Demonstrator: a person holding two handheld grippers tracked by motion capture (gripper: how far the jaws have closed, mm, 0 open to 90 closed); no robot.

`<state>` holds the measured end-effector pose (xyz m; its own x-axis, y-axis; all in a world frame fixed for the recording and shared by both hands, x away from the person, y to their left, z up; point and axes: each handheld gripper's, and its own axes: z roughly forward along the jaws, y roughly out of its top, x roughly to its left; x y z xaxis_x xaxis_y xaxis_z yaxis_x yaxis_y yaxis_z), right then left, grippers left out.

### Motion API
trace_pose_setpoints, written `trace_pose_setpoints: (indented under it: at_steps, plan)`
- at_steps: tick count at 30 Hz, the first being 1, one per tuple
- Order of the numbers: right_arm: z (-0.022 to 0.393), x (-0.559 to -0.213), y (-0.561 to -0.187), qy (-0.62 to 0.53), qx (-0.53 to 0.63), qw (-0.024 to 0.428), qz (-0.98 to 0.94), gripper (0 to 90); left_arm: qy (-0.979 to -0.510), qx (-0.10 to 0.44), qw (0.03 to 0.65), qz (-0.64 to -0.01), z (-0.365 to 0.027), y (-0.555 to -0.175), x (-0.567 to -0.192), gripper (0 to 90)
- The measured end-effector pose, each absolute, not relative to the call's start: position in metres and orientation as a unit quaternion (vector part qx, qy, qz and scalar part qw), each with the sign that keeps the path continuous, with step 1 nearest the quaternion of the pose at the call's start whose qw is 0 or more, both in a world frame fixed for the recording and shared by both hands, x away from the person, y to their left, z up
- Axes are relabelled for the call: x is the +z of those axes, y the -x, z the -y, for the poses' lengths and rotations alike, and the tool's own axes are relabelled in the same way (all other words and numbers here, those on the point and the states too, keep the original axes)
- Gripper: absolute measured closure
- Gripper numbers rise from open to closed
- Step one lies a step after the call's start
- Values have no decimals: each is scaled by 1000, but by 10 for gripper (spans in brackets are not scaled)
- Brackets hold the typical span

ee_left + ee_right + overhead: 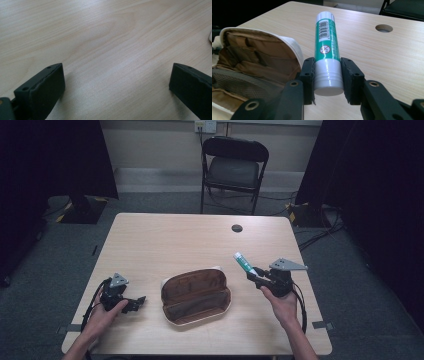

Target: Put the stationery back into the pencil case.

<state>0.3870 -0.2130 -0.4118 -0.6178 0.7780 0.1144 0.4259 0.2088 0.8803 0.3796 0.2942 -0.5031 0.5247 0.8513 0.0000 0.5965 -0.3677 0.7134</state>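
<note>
green-and-white glue stick [327, 50], light, rigid and slick, sat clamped at its capped end in the right gripper [328, 75] above the desk [175, 240], beside the open pouch [196, 296]; left gripper [117, 87] fingers gaped empty.

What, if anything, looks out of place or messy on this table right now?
Nothing stands out. The pouch lies open and intact on the table, with nothing spilled. The glue stick sits straight between the right gripper jaws, capped and undamaged. The left gripper is open over bare wood.
</note>
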Motion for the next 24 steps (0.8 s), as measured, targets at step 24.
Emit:
trace_pose_setpoints:
  at_steps: [24]
  plan:
    - [153,-383,-356,-297,514,159,-789,656,-805,189,338,-450,-294,-380,-503,0]
